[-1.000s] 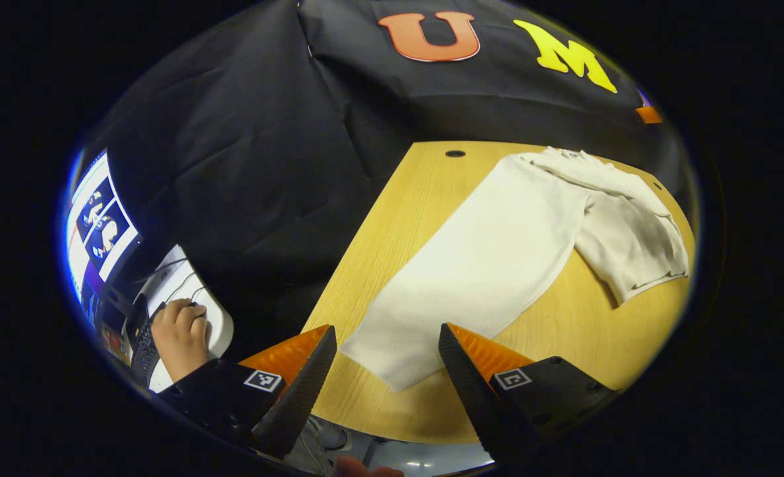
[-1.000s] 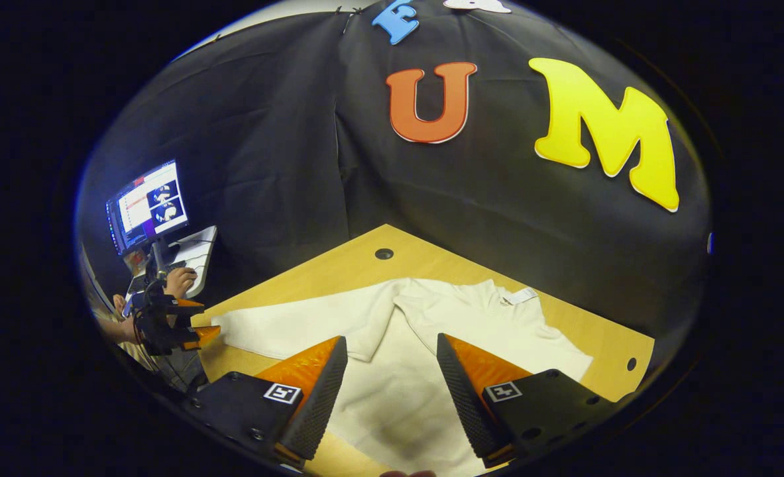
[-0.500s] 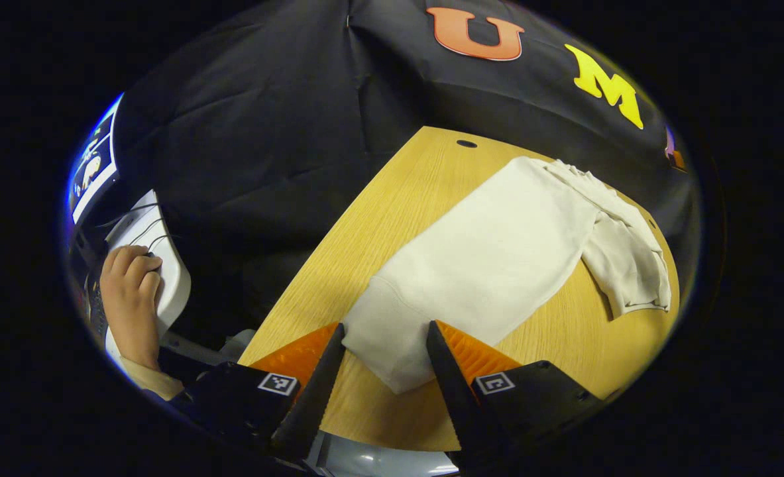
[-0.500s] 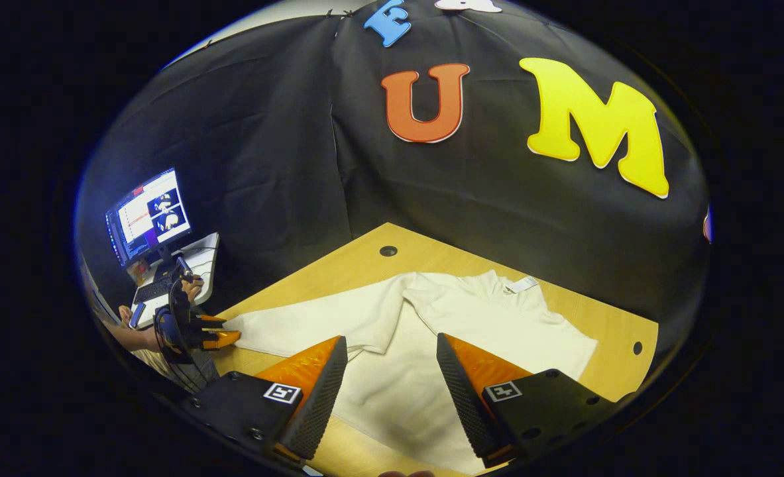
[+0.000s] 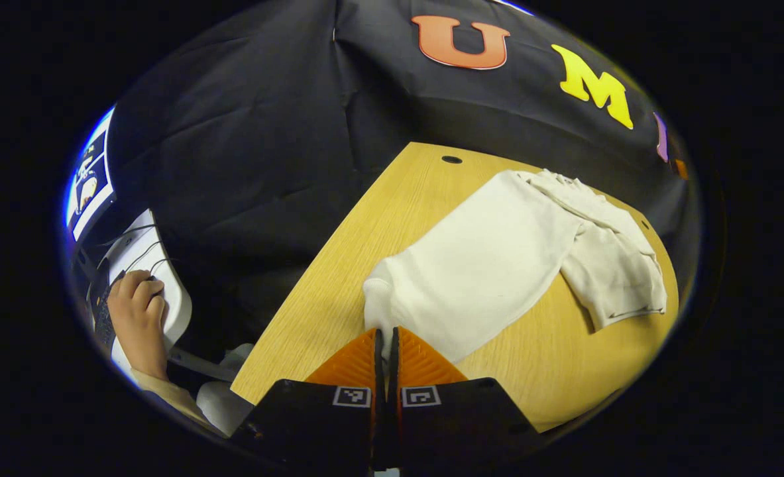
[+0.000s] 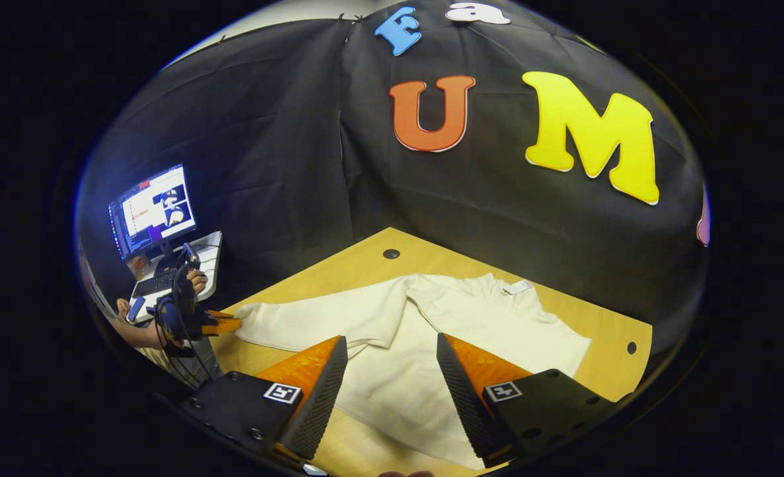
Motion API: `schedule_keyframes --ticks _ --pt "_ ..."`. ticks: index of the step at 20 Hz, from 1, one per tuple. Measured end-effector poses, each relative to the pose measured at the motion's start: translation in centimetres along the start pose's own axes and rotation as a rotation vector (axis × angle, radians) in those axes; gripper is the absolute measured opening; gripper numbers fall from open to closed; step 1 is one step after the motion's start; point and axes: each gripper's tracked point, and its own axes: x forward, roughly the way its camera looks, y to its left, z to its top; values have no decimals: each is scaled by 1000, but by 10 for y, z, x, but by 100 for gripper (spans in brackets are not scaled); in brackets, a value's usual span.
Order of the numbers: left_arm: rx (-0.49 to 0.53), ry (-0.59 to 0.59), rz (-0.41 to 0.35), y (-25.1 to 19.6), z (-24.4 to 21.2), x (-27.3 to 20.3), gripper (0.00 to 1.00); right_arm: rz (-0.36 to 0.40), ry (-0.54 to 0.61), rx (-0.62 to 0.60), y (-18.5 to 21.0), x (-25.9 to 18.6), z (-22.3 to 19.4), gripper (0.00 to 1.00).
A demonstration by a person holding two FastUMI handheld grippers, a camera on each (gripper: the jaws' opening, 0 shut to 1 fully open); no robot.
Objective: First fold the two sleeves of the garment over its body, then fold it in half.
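Observation:
A cream long-sleeved garment (image 5: 491,265) lies on the wooden table (image 5: 378,225). One sleeve stretches toward me, and the body is bunched at the far right. My left gripper (image 5: 385,341) is shut on that sleeve's cuff, and the cloth puckers just above the fingertips. In the right gripper view the garment (image 6: 484,318) lies spread, neck label toward the wall. My right gripper (image 6: 392,377) hovers open over its body, with nothing between its fingers. Far off at the left of that view, the left gripper (image 6: 223,324) pinches the sleeve's end at the table's edge.
A round cable hole (image 5: 451,159) sits near the table's far corner (image 6: 391,254). Beyond the table's left edge stands a white desk (image 5: 160,278) with a lit monitor (image 6: 153,212), and a person's hand (image 5: 136,311) rests on it. The black cloth wall runs close behind the table.
My left gripper moved forward onto the sleeve's cuff and shut on it, bunching the cloth. The right gripper stayed open and barely moved.

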Motion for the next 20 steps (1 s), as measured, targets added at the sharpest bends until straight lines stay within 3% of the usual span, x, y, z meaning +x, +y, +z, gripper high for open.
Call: schedule_keyframes --ticks 5,11,16,20 --pt "-78 -90 -59 -25 85 -15 3 -48 -32 46 -29 -25 -8 85" --pt "50 -242 -126 -90 229 -9 3 -136 -102 180 -86 -59 -10 85" --pt "202 -381 -222 -196 352 -11 3 -241 -158 284 -135 -110 -26 85" --pt "342 -455 -364 -310 390 -28 3 -348 -197 341 -176 -154 -43 85"
